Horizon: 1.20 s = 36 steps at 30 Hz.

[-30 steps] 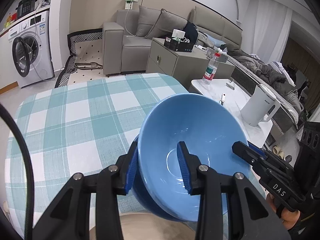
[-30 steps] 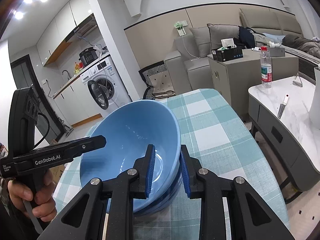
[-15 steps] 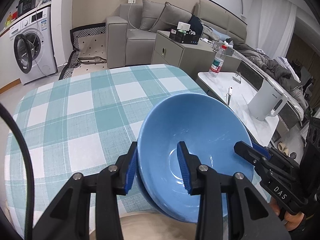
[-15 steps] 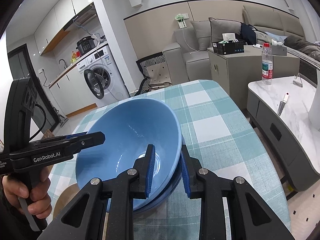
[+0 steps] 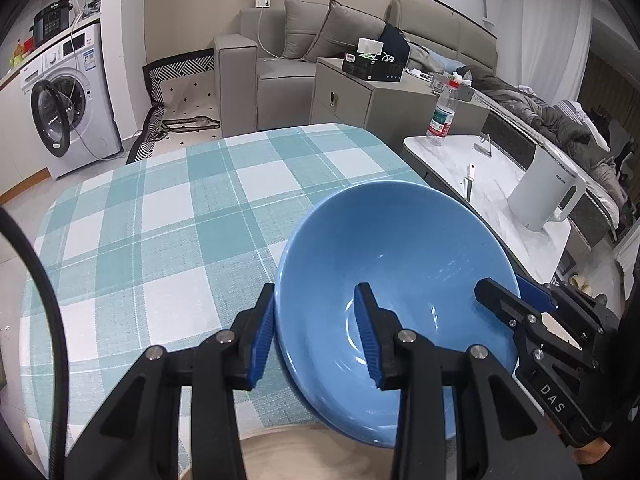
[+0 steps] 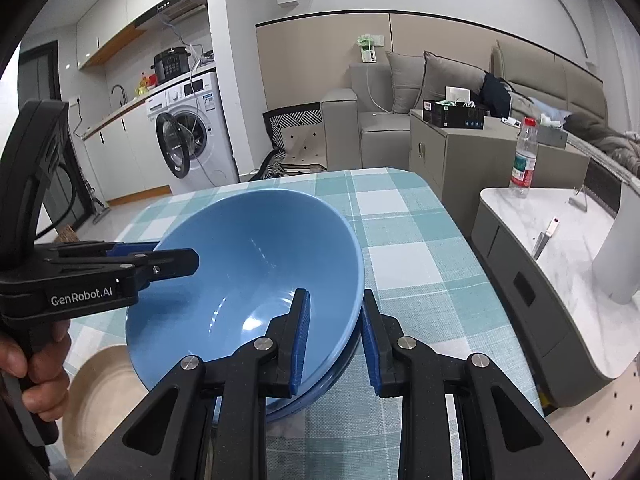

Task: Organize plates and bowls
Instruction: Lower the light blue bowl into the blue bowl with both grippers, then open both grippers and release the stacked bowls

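Two tools on one load. Left tool (image 5: 316,332) pinching the near-left rim of the blue bowl (image 5: 400,264), one pad inside the wall, one outside. Right tool (image 6: 334,336) pinching the opposite rim the same way, inner pad against the bowl's inside wall.

A second rim shows just under the top bowl in both views: looks like nested bowls, gripped as a stack. How many lie beneath, cannot tell.

Stack sits tilted, mouth leaning toward the left tool, low over the near edge of the checked desk (image 5: 160,220). Whether its base touches the cloth is hidden by the bowl itself.

Tan round plate (image 6: 100,396), only partly seen, lies at the near edge, below and to the left of the stack, just under the left tool's side.

Judgement: if the bowls go on that plate, the move runs toward the left hand and down. Left tool is nearer the plate. Both grips must travel together, or the rim twists and the nested bowls could shift.
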Each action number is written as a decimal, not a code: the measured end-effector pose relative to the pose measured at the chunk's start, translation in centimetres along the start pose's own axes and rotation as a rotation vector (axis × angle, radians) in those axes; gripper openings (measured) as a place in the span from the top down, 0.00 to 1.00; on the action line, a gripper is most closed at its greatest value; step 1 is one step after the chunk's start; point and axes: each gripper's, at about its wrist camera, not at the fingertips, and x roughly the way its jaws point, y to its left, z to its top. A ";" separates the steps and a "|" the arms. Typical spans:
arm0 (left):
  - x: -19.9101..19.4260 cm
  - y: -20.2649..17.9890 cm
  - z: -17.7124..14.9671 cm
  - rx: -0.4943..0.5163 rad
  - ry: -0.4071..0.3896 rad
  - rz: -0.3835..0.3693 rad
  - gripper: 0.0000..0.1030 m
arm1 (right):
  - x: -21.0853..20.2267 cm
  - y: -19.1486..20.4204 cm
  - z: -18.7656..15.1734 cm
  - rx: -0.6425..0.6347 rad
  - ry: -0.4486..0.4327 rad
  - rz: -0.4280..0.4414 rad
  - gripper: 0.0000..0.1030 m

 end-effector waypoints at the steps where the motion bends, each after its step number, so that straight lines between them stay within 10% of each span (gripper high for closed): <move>1: 0.0 0.0 0.0 0.002 0.000 0.002 0.64 | 0.0 0.1 0.0 -0.008 0.000 -0.003 0.72; 17: -0.1 -0.2 -0.2 0.017 -0.001 0.015 0.63 | 0.8 0.9 -0.6 -0.075 0.001 -0.086 0.71; 36: 2.2 1.4 -2.1 0.011 0.088 0.098 0.54 | 1.0 0.8 -0.6 -0.041 0.024 -0.006 0.22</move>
